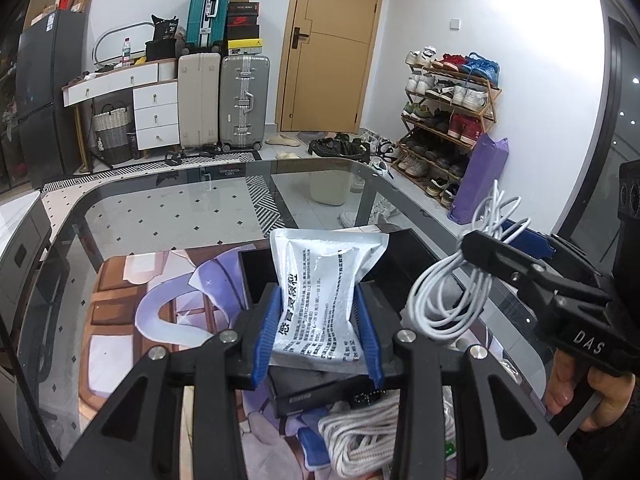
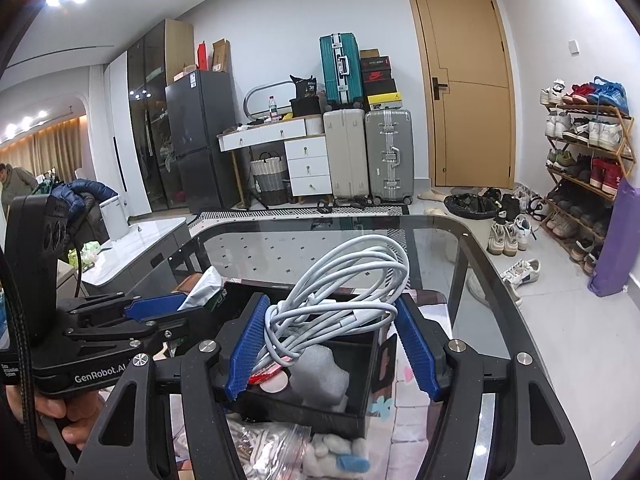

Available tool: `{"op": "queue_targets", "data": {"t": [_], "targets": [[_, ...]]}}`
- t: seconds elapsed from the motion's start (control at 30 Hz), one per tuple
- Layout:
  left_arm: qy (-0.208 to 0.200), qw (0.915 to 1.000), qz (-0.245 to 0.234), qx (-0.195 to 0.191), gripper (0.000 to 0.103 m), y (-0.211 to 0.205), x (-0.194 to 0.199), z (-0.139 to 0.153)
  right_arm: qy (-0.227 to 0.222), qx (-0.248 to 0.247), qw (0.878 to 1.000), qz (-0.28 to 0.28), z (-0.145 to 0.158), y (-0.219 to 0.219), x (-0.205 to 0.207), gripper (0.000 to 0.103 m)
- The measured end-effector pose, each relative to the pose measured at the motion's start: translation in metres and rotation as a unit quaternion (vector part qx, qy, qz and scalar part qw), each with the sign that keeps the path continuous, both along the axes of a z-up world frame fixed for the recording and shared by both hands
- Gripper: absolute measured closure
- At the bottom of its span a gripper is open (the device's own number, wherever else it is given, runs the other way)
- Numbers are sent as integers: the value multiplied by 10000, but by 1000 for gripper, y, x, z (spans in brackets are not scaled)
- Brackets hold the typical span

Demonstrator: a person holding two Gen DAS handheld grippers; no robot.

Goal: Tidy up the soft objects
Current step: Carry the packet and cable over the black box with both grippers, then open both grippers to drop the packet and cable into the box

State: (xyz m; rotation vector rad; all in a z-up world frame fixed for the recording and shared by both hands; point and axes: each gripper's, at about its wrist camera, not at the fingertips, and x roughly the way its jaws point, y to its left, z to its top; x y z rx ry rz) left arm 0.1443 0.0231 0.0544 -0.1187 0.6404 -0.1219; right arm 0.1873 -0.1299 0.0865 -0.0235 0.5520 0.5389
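My left gripper (image 1: 316,304) is shut on a silver foil packet (image 1: 320,284) with black print and holds it above a black open box (image 1: 404,264). My right gripper (image 2: 332,312) is shut on a coiled white cable (image 2: 340,300), held over the same black box (image 2: 360,400), which holds white foam (image 2: 324,380) and a small red item. The right gripper with the cable (image 1: 452,296) also shows in the left wrist view. The left gripper (image 2: 160,312) with the packet (image 2: 204,288) shows at the left of the right wrist view.
A glass table (image 1: 168,208) carries a printed mat (image 1: 120,320). On it lie a white rope bundle (image 1: 368,432), a small black box (image 1: 312,392), a clear bag (image 2: 264,448) and white cotton pieces (image 2: 332,452). A shoe rack (image 1: 448,120) and suitcases (image 1: 224,100) stand behind.
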Motion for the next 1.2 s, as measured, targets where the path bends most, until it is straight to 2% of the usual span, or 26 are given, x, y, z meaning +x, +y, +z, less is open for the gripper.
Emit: {"op": "queue_targets", "data": {"t": [0.5,1.1,1.2], "targets": [[136,9999,19,83,67,-1,20,-13,166,-440,9984,299,-31,41,37,38],[124,9995,-106,260,67,-8,21,-14,197,-744,9961,422,-53,45,40,38],[140,9995,-104,252,67,-8,22,-14,200,-719,9961,469,-51,44,41,32]]}}
